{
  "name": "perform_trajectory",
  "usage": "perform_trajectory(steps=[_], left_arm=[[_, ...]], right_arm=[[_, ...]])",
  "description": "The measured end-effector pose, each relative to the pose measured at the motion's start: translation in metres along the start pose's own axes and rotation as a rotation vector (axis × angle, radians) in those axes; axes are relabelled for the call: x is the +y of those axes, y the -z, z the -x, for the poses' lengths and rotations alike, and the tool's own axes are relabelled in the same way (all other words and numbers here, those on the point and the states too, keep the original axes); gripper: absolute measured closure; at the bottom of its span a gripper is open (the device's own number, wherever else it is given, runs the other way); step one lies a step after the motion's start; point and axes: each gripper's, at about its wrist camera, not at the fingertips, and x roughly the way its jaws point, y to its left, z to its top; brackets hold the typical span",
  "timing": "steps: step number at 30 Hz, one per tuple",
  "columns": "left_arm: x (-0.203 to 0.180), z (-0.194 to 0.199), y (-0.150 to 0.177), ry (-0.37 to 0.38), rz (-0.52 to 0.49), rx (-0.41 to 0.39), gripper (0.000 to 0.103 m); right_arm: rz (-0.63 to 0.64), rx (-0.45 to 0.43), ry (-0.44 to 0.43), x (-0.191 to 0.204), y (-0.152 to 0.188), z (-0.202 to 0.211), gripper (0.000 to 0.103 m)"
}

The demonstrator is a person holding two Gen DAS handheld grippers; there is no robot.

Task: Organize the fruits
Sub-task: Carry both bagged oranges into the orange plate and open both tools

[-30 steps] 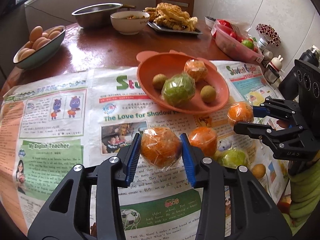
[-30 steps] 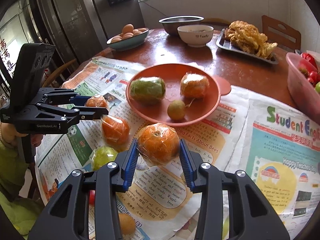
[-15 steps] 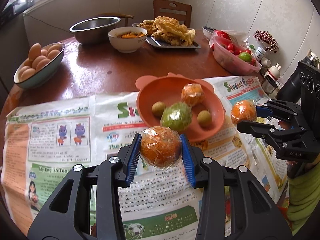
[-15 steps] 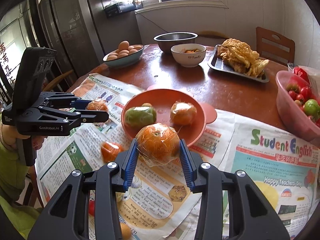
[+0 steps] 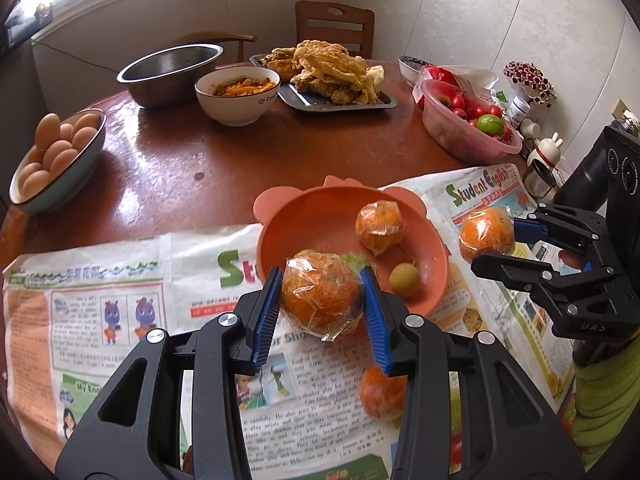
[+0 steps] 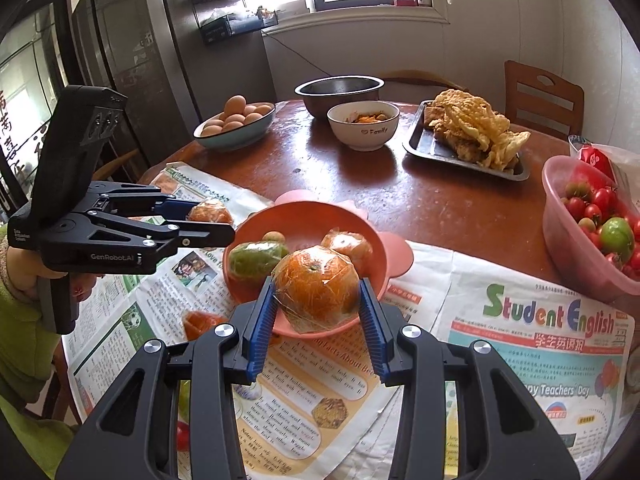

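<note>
My left gripper [image 5: 322,300] is shut on a plastic-wrapped orange [image 5: 320,298], held above the near rim of the orange plate [image 5: 308,216]. My right gripper [image 6: 318,298] is shut on a second wrapped orange [image 6: 316,284], also held over the plate's near edge [image 6: 304,216]. In the plate lie a wrapped orange [image 5: 379,227], a small brown fruit [image 5: 405,279] and a wrapped green fruit [image 6: 256,258]. Another wrapped orange [image 5: 380,394] lies loose on the newspaper [image 5: 120,320]. Each gripper shows in the other's view, the right one [image 5: 486,236] and the left one [image 6: 210,220].
On the round brown table [image 5: 192,168] stand a bowl of eggs [image 5: 56,156], a steel bowl [image 5: 172,72], a white food bowl [image 5: 238,94], a tray of fried food [image 5: 332,76] and a pink tub of tomatoes [image 5: 468,120]. A chair [image 5: 334,28] stands behind.
Both grippers have risen from the newspaper with their oranges and moved toward the orange plate. The loose fruit on the paper now lies lower in each view.
</note>
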Motion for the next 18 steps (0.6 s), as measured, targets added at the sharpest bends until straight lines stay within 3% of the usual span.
perform_trajectory(steps=[18], left_arm=[[0.001, -0.044, -0.033, 0.015, -0.014, 0.039, 0.072]], right_arm=[[-0.006, 0.006, 0.024, -0.015, -0.009, -0.017, 0.064]])
